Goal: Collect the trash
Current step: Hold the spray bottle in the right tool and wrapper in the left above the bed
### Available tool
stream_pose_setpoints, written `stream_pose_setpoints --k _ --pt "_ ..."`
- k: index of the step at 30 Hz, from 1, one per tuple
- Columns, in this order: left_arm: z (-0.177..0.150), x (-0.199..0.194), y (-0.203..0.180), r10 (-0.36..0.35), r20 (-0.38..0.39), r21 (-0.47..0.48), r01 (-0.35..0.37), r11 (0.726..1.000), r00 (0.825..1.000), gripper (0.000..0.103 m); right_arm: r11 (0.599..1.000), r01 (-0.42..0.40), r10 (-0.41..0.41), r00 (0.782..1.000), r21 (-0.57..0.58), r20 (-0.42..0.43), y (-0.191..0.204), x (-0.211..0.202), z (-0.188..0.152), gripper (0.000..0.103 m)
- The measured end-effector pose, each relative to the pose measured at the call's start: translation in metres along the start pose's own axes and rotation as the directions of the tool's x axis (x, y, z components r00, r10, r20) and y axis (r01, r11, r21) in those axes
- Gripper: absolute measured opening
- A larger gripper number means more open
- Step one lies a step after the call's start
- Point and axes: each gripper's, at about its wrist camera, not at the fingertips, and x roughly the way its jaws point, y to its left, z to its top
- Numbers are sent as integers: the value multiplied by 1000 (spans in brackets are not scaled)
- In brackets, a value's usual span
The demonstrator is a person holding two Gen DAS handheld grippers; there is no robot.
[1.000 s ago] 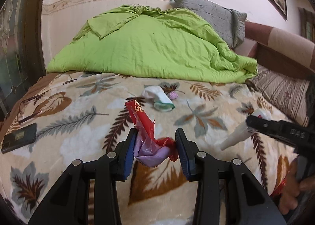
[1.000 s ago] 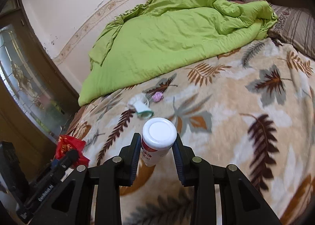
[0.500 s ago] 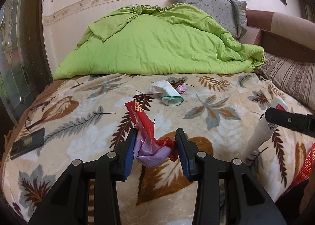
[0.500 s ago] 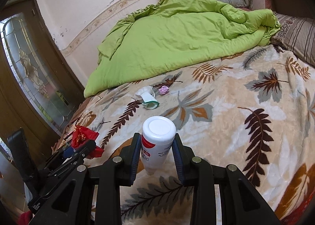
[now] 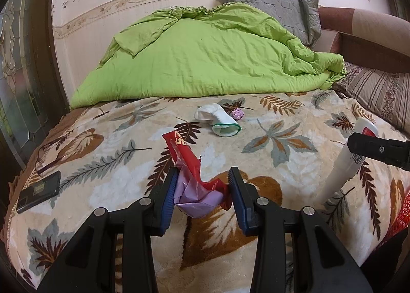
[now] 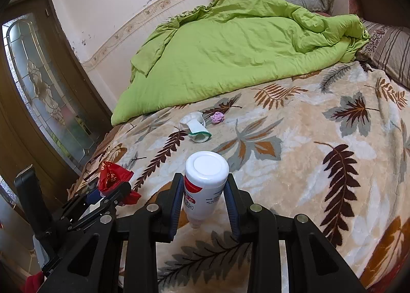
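Red and lilac wrappers [image 5: 198, 185] sit pinched between the left gripper [image 5: 202, 190] jaws above the bed [image 5: 294, 164]; a white sock [image 5: 217, 121] lies farther off. Right wrist view: right gripper [image 6: 205, 198] jaws clamp a white tube [image 6: 205, 180], cap uppermost.

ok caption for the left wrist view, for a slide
Left gripper holds red and purple wrappers above the leaf-print blanket, sock beyond.

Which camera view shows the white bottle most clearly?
The right wrist view: the white bottle sits centred in the right gripper, its round end and red label visible. The left wrist view shows it only sideways at the right edge, partly hidden by a finger.
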Motion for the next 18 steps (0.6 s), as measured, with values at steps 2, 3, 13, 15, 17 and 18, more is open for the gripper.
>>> stream_pose_setpoints --k 2,3,13,15,17,18 --pt "0 -1 -2 -1 0 -1 1 1000 1000 38 1000 -1 1 1000 -2 -2 1 0 0 34" --pt "0 -1 -2 -1 -1 -1 1 1000 1000 38 1000 -2 2 1000 -4 -1 1 0 0 34" --pt "0 0 -5 -1 -1 6 1 1000 1000 38 1000 -3 3 1000 -7 1 1 -1 0 34" --pt "0 -1 -7 0 0 6 0 1000 1000 38 1000 -2 2 1000 -8 1 2 0 0 34" --pt "0 -1 -8 0 -1 5 0 1000 1000 38 1000 -3 3 1000 -7 1 1 -1 0 34" --pt "0 -1 -8 0 -1 5 0 1000 1000 38 1000 -3 3 1000 -6 1 2 0 0 34"
